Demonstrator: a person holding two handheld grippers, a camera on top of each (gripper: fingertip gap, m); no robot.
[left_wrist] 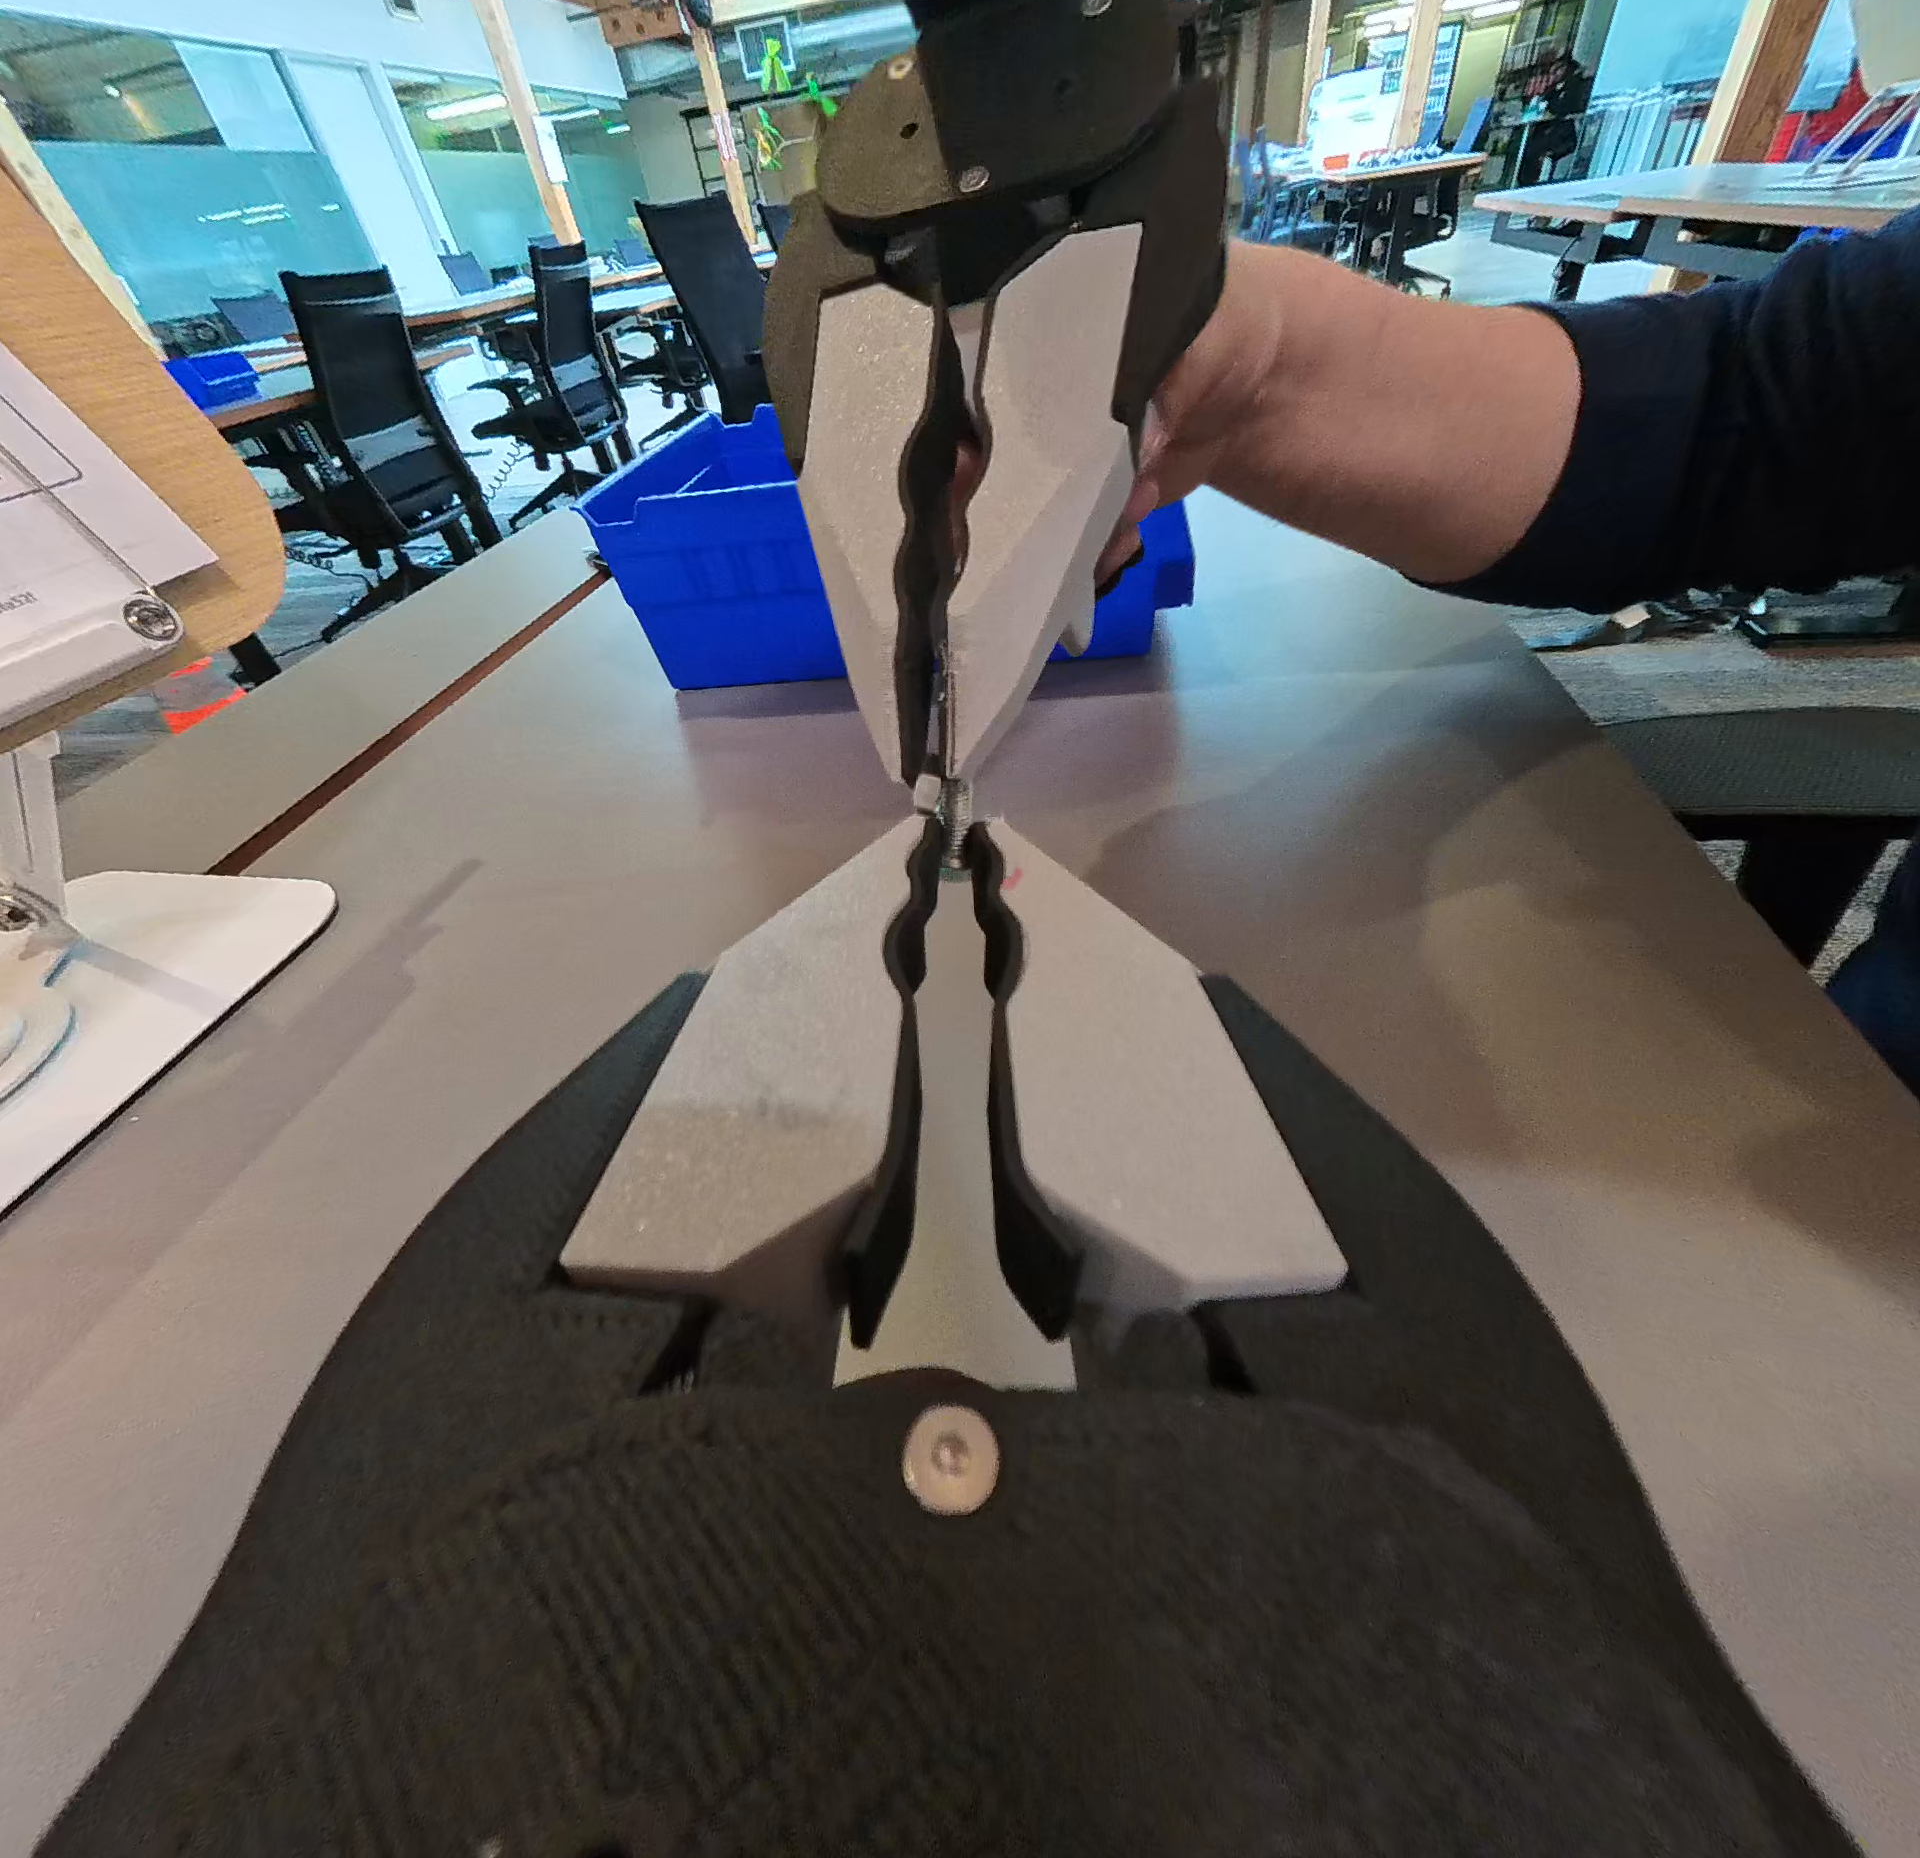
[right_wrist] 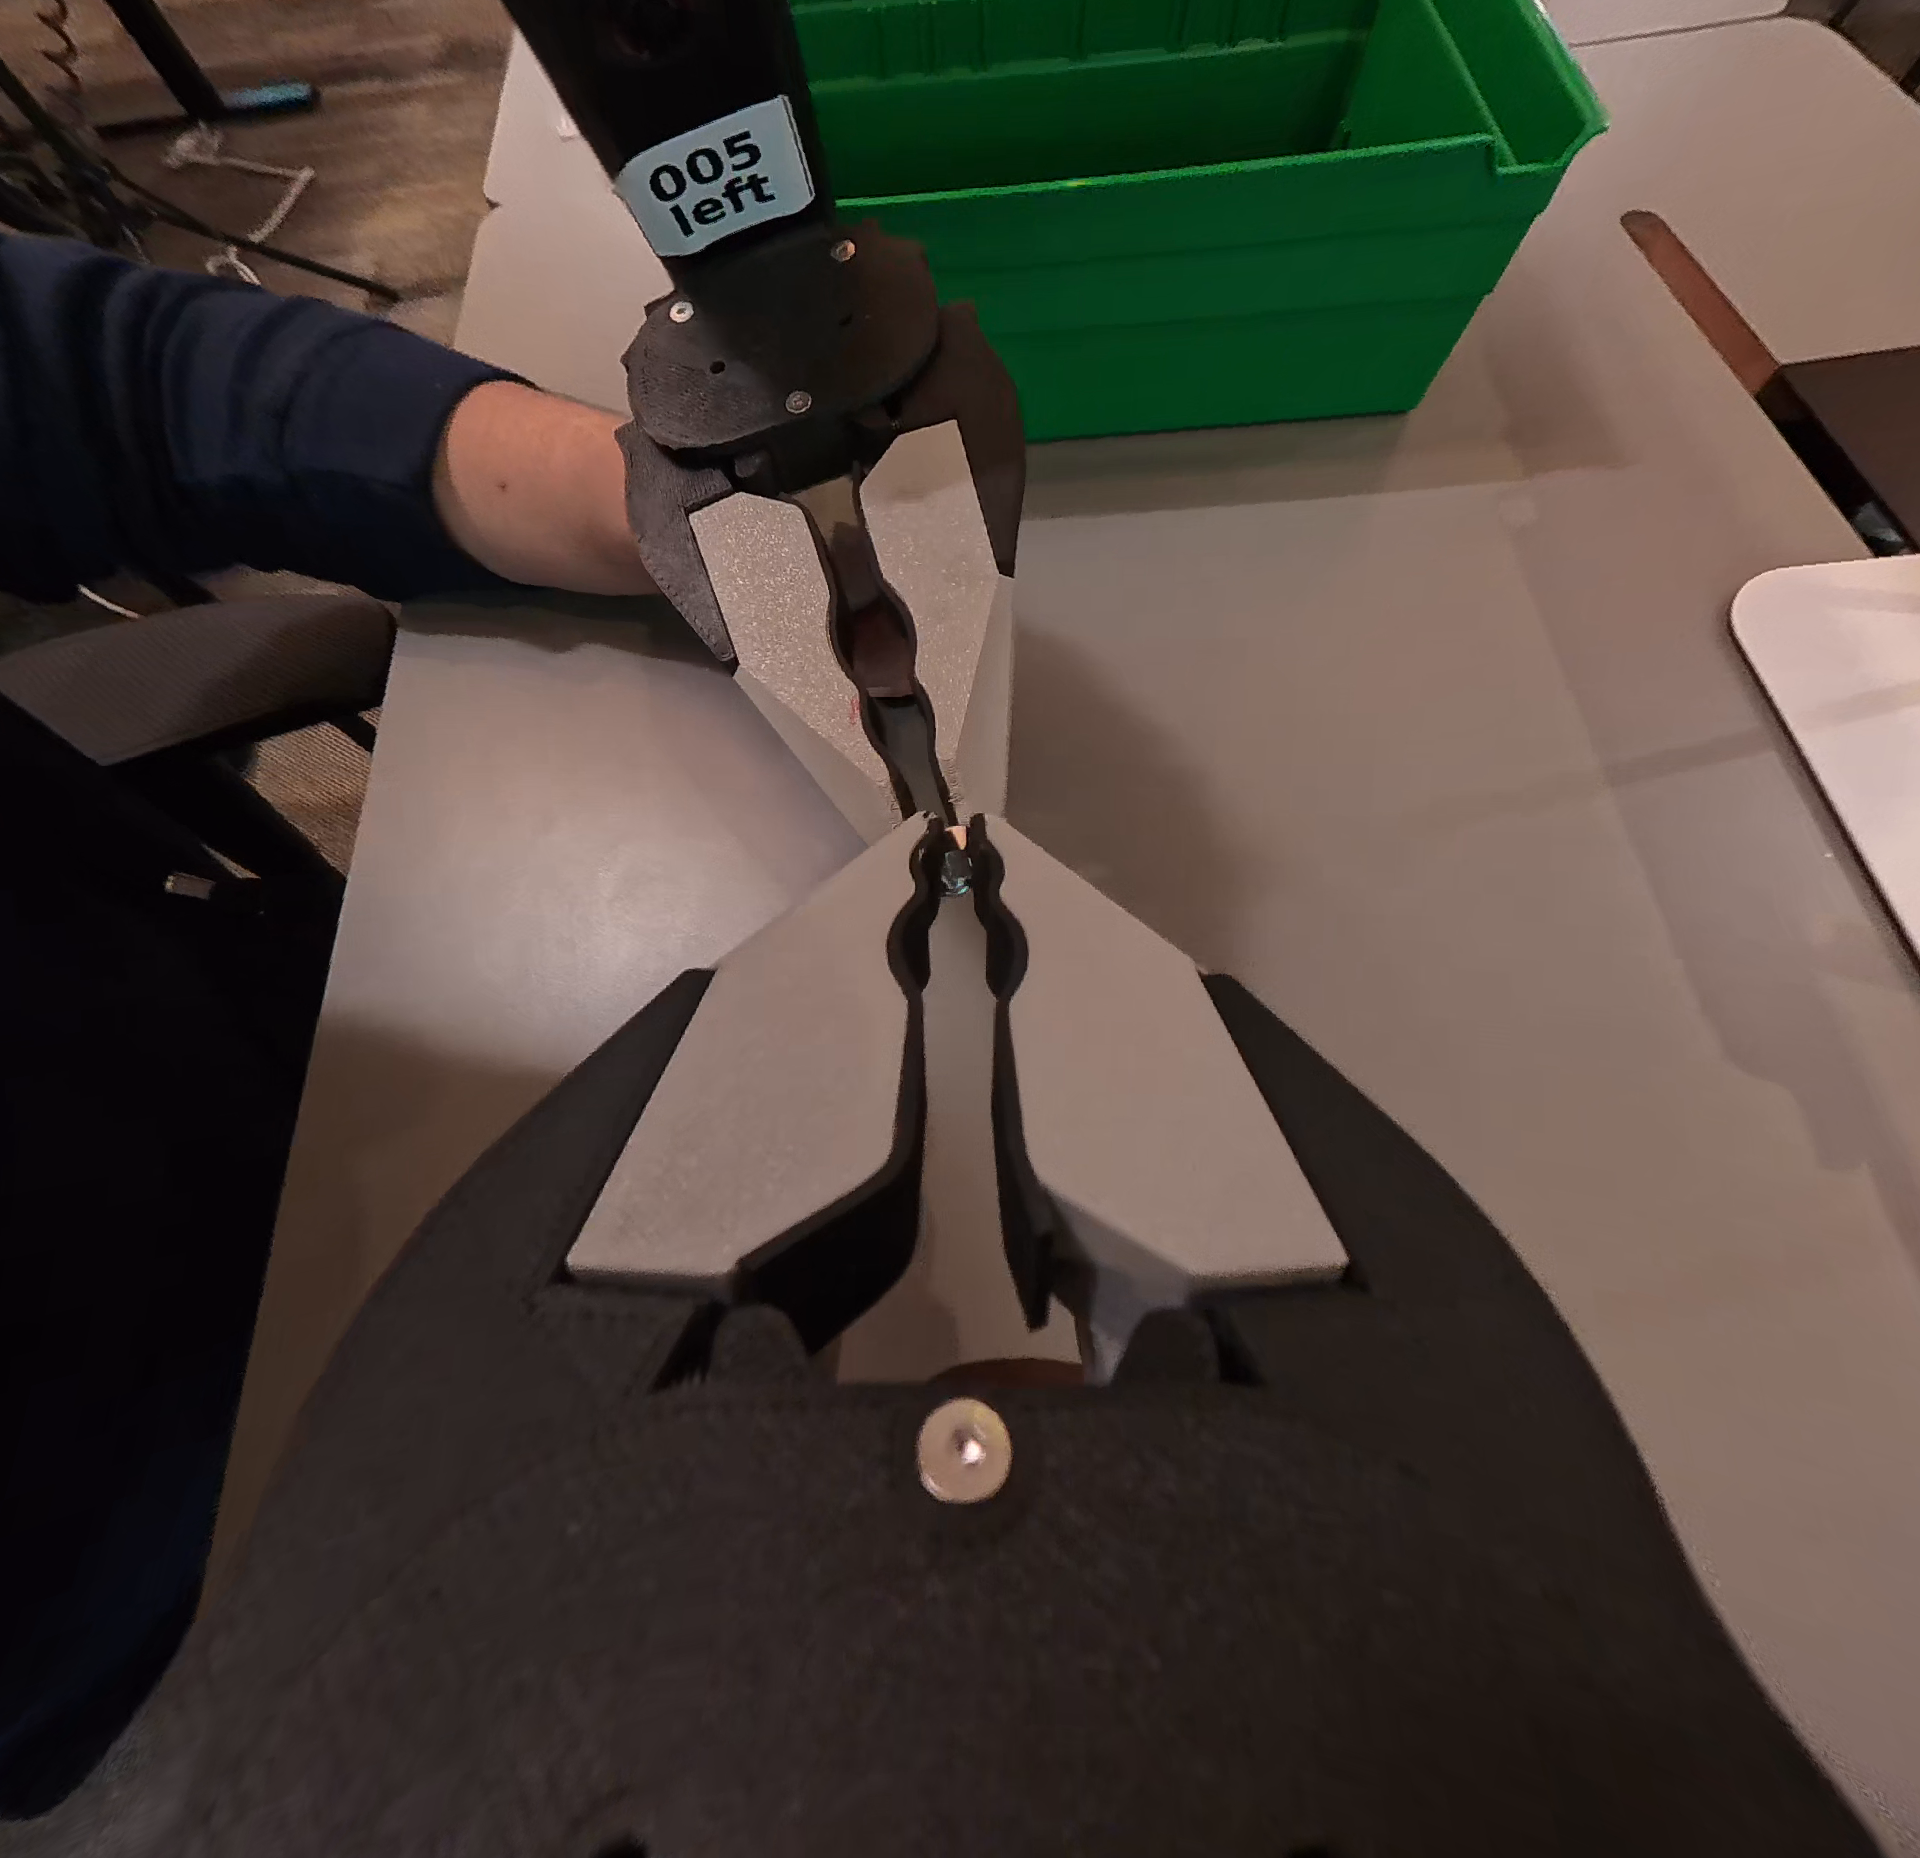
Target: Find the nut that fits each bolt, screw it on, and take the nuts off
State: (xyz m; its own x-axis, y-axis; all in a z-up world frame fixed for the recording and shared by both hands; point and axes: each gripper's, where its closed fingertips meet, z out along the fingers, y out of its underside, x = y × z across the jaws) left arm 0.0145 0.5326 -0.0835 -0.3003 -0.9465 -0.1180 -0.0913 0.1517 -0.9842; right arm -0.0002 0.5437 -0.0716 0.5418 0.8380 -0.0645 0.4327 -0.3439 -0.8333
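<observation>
So both grippers are meeting tip to tip just above the surface (left_wrist: 1351, 873), right in the middle of the threading step I'd say. The left gripper (left_wrist: 951, 863) has its jaws pinched onto the bolt (left_wrist: 954, 834), gripping the end nearest its own fingers, with the threaded shank sticking forward out of the tips. The right gripper (right_wrist: 951, 858) comes in from dead ahead of it, jaws clamped on a small nut (right_wrist: 953, 878) right at its fingertips. In its own view the nut sits just inside the tips, touching the left gripper's nose. Whether the nut's actually caught a thread yet or is just butted against the bolt end, can't tell, too tiny.

Next move, my guess: twist one against the other while keeping them dead in line. Any tilt and it'll cross-thread or pop out.

Pose-wise, the right gripper angles down from above toward the left one, the person's hand (left_wrist: 1299, 406) wrapped behind it. The blue bin (left_wrist: 717, 572) sits beyond the tips in the left view, the green bin (right_wrist: 1195, 250) beyond them in the right view.
</observation>
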